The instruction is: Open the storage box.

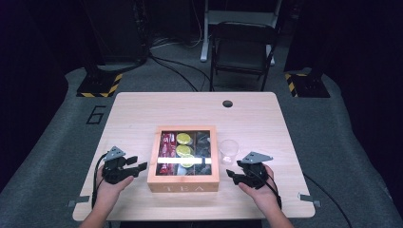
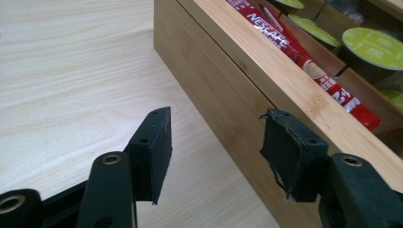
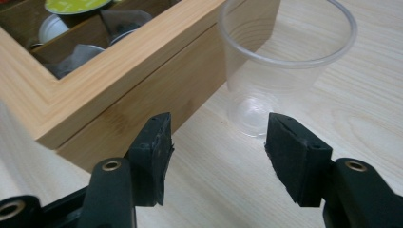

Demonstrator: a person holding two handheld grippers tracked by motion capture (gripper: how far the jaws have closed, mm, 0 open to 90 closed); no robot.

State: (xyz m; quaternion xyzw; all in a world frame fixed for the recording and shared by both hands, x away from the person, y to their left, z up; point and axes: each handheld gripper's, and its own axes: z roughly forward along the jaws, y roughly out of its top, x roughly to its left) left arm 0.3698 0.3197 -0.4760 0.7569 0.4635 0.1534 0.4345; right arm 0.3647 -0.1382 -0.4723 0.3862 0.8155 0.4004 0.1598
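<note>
Nothing looks started: both the left hand-held gripper (image 1: 134, 167) and right hand-held gripper (image 1: 233, 174) hover empty, jaws apart, flanking the tea box (image 1: 183, 181) on the counter (image 1: 256, 118). Its sachets (image 2: 304, 59) and capsules (image 2: 373, 47) sit inside, and the clear cup (image 3: 285, 71) beside it stands empty, so any picking or filling seems yet to come.

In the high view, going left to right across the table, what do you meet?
Left claw → wooden tea box → clear plastic cup → right claw. Cup and right claw nearly overlap in that direction; the cup sits farther back.

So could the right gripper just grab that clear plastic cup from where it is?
Probably yes. The right gripper is open, and the clear plastic cup stands upright just ahead of it beside the wooden tea box, with bare table between.
</note>
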